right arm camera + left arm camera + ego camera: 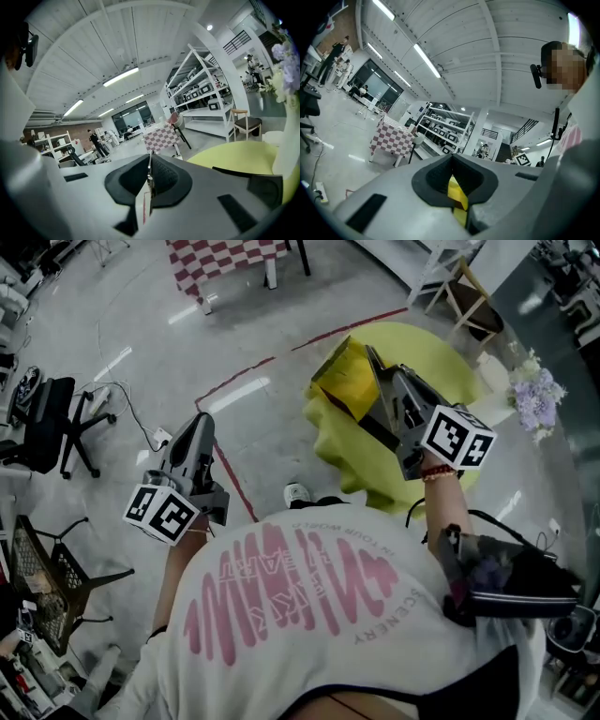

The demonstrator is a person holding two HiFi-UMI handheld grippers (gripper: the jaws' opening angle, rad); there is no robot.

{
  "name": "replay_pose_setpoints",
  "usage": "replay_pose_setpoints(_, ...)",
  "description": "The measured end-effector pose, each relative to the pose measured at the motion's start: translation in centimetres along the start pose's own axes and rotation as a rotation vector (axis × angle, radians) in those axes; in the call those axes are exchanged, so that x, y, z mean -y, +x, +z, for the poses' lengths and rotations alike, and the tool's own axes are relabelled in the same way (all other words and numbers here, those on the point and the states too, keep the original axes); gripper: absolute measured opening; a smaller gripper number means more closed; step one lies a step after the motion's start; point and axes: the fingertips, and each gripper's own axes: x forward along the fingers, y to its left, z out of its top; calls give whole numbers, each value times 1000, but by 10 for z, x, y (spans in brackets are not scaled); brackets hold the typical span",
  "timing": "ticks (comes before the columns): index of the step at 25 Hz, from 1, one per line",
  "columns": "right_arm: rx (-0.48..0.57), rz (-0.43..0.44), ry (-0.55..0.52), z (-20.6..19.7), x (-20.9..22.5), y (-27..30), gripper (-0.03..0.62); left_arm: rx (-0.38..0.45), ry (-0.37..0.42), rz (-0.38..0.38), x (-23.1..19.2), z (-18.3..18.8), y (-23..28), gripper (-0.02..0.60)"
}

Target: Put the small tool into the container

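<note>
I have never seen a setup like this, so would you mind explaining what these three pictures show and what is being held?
There is no robot: a person holds a two-jaw gripper in each hand. The head view looks down from a camera on the person's head; each gripper view comes from a camera riding on that gripper, looking along its jaws. The left gripper has its jaws shut on a small yellow thing. The right gripper pinches the edge of a yellow pouch, by a yellow-green round table.
</note>
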Motion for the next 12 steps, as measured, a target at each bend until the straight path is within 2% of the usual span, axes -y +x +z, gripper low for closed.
replay_pose_setpoints(5, -13, -22, 5, 4, 20, 44, 14, -26, -9, 33, -30, -3, 22, 8)
replay_pose_setpoints(12, -72, -76, 22, -8, 53, 97, 14, -15, -21, 96, -65, 2, 47, 8)
